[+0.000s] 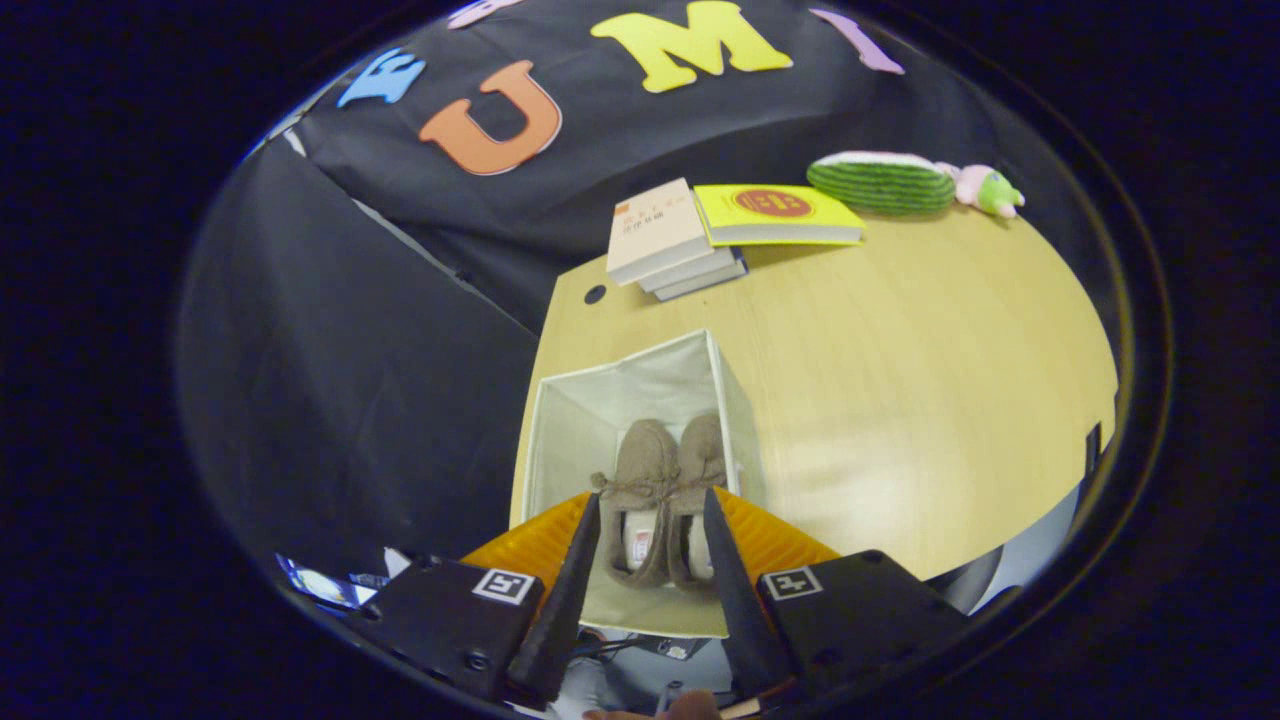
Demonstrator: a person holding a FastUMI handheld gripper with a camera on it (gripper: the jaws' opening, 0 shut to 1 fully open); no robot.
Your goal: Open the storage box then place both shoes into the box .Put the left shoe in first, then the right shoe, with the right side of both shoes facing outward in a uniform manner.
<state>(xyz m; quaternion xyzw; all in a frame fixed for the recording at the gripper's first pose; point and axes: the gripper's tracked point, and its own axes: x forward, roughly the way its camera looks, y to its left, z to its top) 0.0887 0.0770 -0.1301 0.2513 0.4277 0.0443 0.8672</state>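
Note:
The white fabric storage box (566, 430) stands open on the wooden table, just below and ahead of my fingers. Two brown moccasin shoes lie side by side inside it, toes pointing away from me. The left shoe (640, 475) has a tied lace and shows its light insole. The right shoe (703, 455) lies close against it, partly hidden behind my right finger. My gripper (650, 505) hovers above the box, open, with the shoes seen in the gap between its fingers (578, 570) and no finger touching them.
A stack of books (665, 240) and a yellow book (775, 212) lie at the table's far edge. A green plush toy (885, 182) with a pink and green end rests beyond them. Bare tabletop (900, 380) spreads to the right of the box.

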